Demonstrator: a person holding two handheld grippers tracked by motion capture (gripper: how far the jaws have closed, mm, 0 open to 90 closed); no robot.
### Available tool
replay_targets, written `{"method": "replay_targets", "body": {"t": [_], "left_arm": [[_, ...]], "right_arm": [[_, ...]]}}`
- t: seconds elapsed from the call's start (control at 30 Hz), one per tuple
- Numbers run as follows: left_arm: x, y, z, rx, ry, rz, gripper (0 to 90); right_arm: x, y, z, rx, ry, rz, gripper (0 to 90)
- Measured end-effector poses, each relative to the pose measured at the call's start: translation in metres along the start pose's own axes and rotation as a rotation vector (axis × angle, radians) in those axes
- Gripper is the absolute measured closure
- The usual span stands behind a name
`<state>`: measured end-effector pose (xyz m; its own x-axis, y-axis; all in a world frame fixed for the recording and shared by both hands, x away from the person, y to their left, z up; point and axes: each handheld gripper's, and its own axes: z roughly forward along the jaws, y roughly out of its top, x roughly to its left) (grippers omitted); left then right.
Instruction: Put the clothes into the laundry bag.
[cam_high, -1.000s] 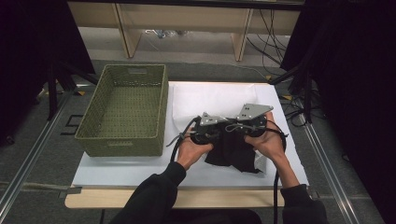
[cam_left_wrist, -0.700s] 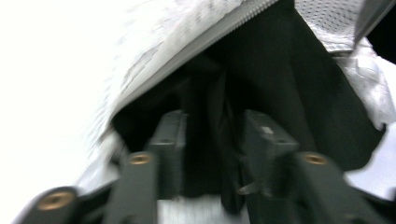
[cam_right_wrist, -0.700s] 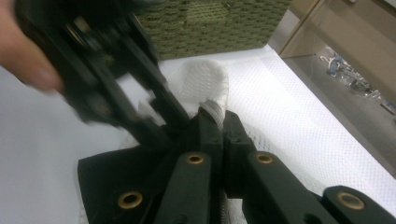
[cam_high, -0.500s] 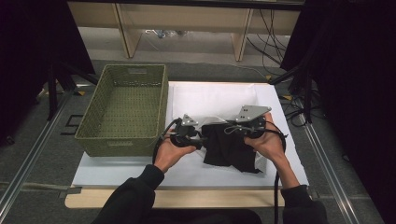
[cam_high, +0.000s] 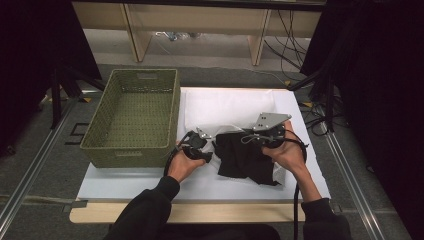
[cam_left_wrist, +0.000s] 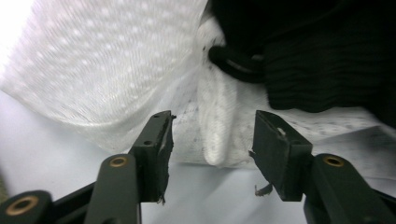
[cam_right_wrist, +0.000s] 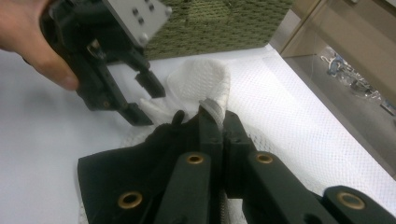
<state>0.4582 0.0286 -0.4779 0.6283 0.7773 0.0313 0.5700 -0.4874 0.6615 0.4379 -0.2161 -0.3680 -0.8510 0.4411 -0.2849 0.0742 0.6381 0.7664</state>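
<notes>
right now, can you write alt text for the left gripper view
Two black fingers of the left gripper stand open, pointing at a fold of white mesh bag that lies between them on a white table. A black garment lies on the bag beyond.

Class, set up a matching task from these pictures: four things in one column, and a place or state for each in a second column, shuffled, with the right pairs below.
Things
1. basket
2. black cloth
3. left tool
4. right tool

Places or states
A. jaws apart, a fold of white mesh between them
B. at the table's left, olive green
C. shut on white mesh
D. lies on the white mesh bag

Pairs: 1-B, 2-D, 3-A, 4-C
</notes>
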Motion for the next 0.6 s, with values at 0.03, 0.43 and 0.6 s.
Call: {"method": "replay_targets", "body": {"t": [0.03,0.43,0.6], "left_arm": [[0.001,0.0,0.002,0.009,-0.001,0.004,48.4],[-0.009,-0.005,-0.029,-0.039,-0.087,0.064,87.4],[-0.011,-0.022,-0.049,-0.038,-0.121,0.09,87.3]], "right_arm": [[0.0,0.0,0.0,-0.001,-0.001,-0.001,89.9],[0.0,-0.002,0.0,0.011,-0.001,-0.011,89.9],[0.002,-0.002,0.003,0.028,0.003,-0.027,89.9]]}}
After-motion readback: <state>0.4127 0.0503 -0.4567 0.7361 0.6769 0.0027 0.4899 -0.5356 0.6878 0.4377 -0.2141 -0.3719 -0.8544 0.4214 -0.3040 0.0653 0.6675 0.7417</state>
